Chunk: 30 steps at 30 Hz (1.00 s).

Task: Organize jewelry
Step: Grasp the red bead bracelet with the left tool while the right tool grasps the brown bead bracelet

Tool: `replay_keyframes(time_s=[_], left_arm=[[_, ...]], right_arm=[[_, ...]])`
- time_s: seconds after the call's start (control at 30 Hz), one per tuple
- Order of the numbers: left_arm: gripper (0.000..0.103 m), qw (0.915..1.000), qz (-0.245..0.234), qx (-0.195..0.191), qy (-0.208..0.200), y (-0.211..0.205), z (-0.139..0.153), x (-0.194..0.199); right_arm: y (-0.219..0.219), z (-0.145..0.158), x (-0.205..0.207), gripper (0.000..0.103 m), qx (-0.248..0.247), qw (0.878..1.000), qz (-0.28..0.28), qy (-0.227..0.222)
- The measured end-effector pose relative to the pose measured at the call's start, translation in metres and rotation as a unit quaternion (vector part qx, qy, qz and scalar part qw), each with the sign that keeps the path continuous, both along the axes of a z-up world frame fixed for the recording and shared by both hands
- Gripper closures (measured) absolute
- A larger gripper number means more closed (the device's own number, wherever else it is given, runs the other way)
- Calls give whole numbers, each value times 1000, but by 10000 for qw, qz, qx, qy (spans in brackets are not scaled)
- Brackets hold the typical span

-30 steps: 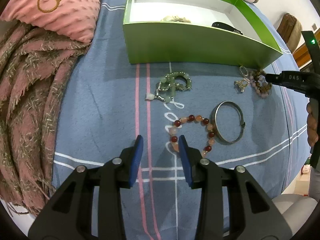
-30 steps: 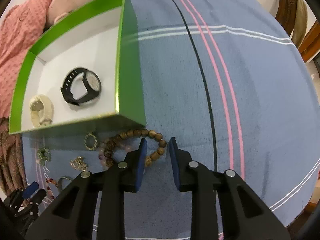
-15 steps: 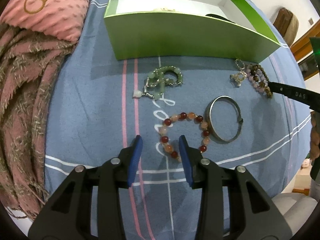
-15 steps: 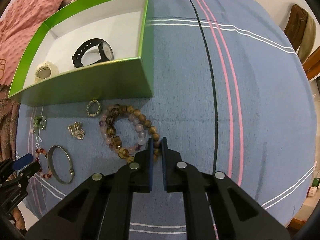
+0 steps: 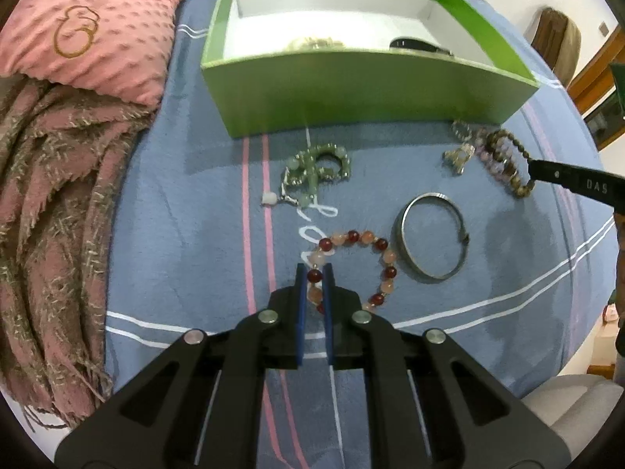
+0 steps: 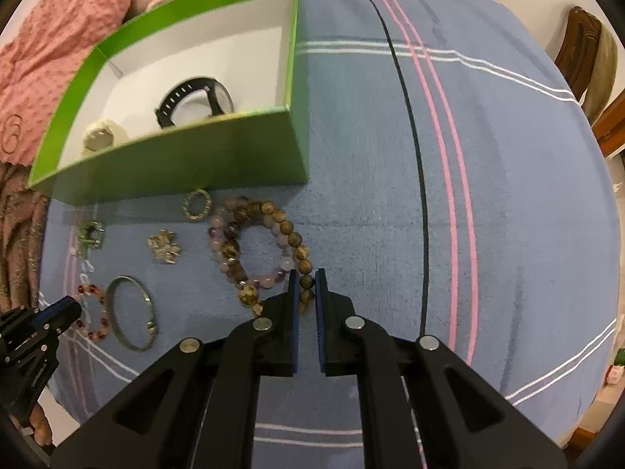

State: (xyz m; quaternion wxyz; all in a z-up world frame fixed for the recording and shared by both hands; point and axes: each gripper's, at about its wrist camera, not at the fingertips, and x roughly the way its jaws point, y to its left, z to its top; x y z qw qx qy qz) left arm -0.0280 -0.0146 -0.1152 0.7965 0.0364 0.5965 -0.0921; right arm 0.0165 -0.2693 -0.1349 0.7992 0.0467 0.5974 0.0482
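Observation:
On the blue striped bedspread lies a red and peach bead bracelet (image 5: 353,236). My left gripper (image 5: 314,269) points down at it, its jaws closing, and the pads pinch a dark red bead on the bracelet's left side. My right gripper (image 6: 306,279) is shut on a brown wooden bead bracelet (image 6: 287,228), which lies tangled with a purple bead bracelet (image 6: 218,244). A silver bangle (image 5: 431,234) and a green jade piece (image 5: 316,166) lie loose. The green box (image 5: 351,93) behind them holds a black watch (image 6: 195,97) and a pale watch (image 6: 99,136).
A small gold ring (image 6: 198,204) and a metal charm (image 6: 164,248) lie in front of the box. A pink pillow (image 5: 90,31) and a fringed pink blanket (image 5: 50,215) fill the left side. A wooden chair (image 6: 582,51) stands beyond the bed's far right edge.
My left gripper's jaws, wide apart before, have closed on the red bead bracelet. My right gripper closed on the brown beads earlier and has drawn slightly back from the box.

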Motion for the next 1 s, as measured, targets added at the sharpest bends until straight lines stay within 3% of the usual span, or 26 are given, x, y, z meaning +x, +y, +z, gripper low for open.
replay_keyframes(time_s=[0.5, 1.0], left_arm=[[95, 9978, -24, -321, -577, 23, 71, -14], [95, 9961, -13, -404, -790, 13, 89, -16]], right_arm=[[-4, 80, -12, 96, 312, 9968, 89, -731], [21, 97, -17, 96, 207, 9950, 347, -913]])
